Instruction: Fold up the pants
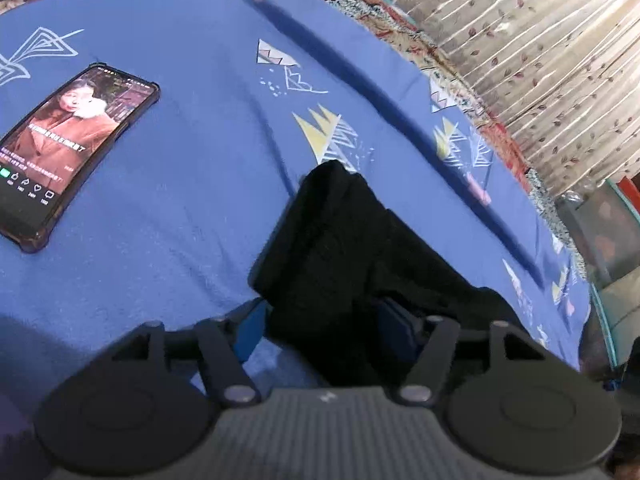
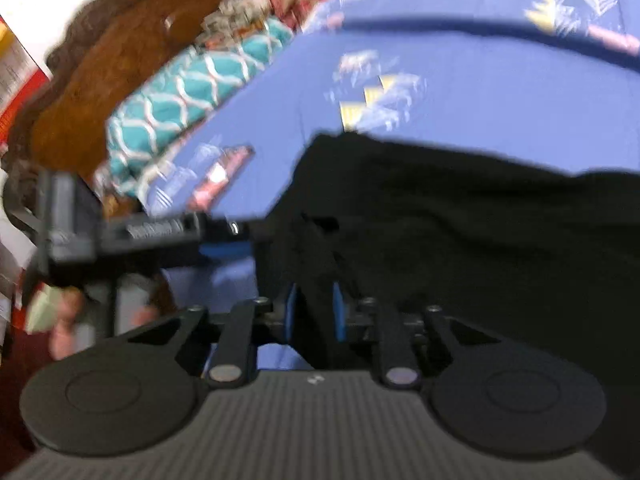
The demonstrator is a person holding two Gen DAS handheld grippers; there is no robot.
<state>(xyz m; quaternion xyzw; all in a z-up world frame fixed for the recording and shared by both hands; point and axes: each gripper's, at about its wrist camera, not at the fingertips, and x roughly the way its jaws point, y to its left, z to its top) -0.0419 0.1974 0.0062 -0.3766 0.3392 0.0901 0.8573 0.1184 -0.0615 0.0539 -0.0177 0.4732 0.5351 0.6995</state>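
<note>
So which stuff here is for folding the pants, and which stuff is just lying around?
For the job:
- black pants
- left claw, open around the pants
- right claw, pinching a fold of the pants
- blue sheet they lie on

Just lying about:
- phone with its screen lit
- teal patterned cloth
- flowered curtain

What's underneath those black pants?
The black pants lie on a blue patterned bedsheet, which shows all around them. Whatever sits directly beneath the cloth is covered, so it cannot be seen.
</note>
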